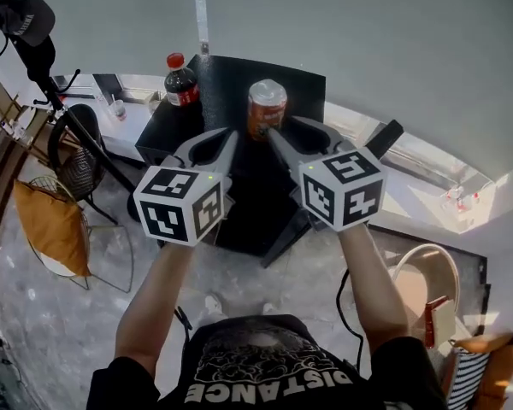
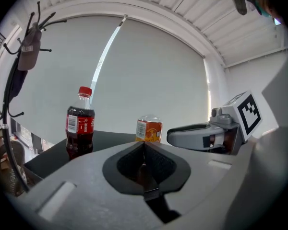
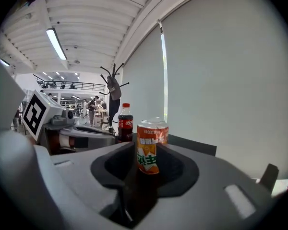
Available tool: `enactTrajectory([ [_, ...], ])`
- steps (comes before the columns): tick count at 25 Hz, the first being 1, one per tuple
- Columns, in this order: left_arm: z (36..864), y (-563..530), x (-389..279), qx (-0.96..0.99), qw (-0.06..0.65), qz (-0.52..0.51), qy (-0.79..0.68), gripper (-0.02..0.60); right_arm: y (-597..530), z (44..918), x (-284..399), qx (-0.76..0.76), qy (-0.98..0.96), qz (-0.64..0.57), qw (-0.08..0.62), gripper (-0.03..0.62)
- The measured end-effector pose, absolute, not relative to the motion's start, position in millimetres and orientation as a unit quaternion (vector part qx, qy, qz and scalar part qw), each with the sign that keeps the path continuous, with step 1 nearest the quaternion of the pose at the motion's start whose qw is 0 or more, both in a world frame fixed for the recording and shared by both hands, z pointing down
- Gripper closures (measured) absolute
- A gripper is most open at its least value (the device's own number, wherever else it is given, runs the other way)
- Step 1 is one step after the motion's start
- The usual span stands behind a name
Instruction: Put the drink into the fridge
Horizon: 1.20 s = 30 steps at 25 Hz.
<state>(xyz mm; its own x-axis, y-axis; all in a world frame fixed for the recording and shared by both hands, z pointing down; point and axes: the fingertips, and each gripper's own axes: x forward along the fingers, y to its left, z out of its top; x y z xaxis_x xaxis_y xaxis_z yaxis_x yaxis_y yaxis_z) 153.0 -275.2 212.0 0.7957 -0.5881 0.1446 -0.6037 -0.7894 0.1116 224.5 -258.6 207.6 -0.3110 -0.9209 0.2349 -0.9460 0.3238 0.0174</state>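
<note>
Black counter (image 1: 231, 84): cola bottle (image 1: 181, 81) upright at left. Left gripper (image 1: 230, 135) jaws closed, empty. Orange can (image 1: 266, 105) upright on counter, at tips of right gripper (image 1: 273, 133), jaws parted, not gripping. Pickup and fridge placement still to do.

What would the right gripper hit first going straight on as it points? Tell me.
The orange can, which stands on the black top dead ahead of the right gripper, framed between its parted jaws. How near it is I cannot tell. The cola bottle stands left of that line.
</note>
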Motion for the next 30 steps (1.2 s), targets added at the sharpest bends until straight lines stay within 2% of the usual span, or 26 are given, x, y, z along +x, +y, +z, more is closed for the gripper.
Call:
enactTrajectory([
  [4,213,-285,153,0.959,0.073,0.060,-0.267,0.577,-270,212,222,0.618,-0.776,0.083,0.099,0.440],
  [10,219,-293,149,0.969,0.075,0.076,-0.221,0.577,-287,216,217,0.665,-0.734,0.107,0.090,0.329],
  [18,224,-295,140,0.980,0.072,0.088,-0.164,0.577,-310,220,216,0.712,-0.686,0.124,0.084,0.267],
  [30,228,-298,131,0.984,0.079,0.085,-0.137,0.577,-331,229,224,0.746,-0.648,0.120,0.096,0.269],
])
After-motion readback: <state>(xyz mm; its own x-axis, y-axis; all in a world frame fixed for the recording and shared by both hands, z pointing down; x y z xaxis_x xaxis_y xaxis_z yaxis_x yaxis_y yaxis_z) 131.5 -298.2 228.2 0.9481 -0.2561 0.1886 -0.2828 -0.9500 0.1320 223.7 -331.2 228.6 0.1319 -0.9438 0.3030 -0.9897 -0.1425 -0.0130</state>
